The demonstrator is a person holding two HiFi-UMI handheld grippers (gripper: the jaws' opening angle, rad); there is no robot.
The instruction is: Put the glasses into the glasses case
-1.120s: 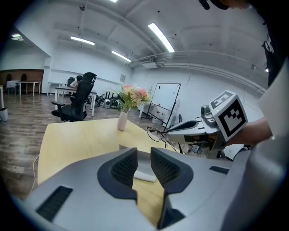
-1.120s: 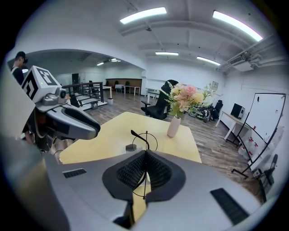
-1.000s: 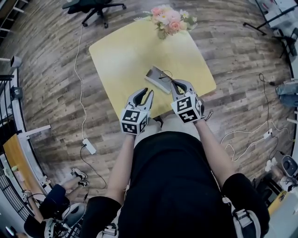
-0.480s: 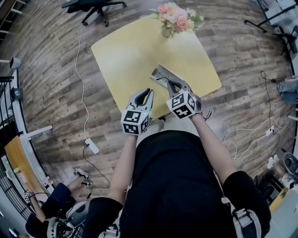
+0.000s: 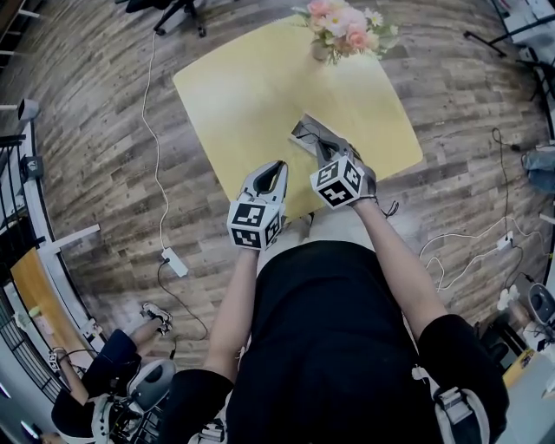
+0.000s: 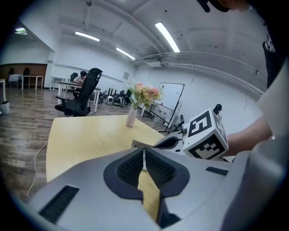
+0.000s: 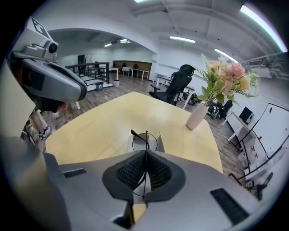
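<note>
The open grey glasses case (image 5: 303, 130) lies on the yellow table (image 5: 243, 78) near its front edge. My right gripper (image 5: 328, 150) hangs just above the case, shut on the thin black wire glasses (image 7: 145, 136). In the right gripper view one lens ring and a temple arm stick out past the pads, over the case (image 7: 156, 143). My left gripper (image 5: 278, 166) hovers to the left of the case, over the table's front edge. Its jaws (image 6: 144, 154) are closing, the pads nearly touch, and nothing is between them.
A white vase of pink flowers (image 5: 345, 24) stands at the table's far edge. Black office chairs (image 6: 86, 90) and white cables (image 5: 154, 130) are on the wooden floor around the table. Another person sits on the floor at the lower left (image 5: 100, 373).
My right gripper has sunk with the glasses toward the open case. The left gripper's jaws went from wide open to nearly closed, and it edged forward a little.
</note>
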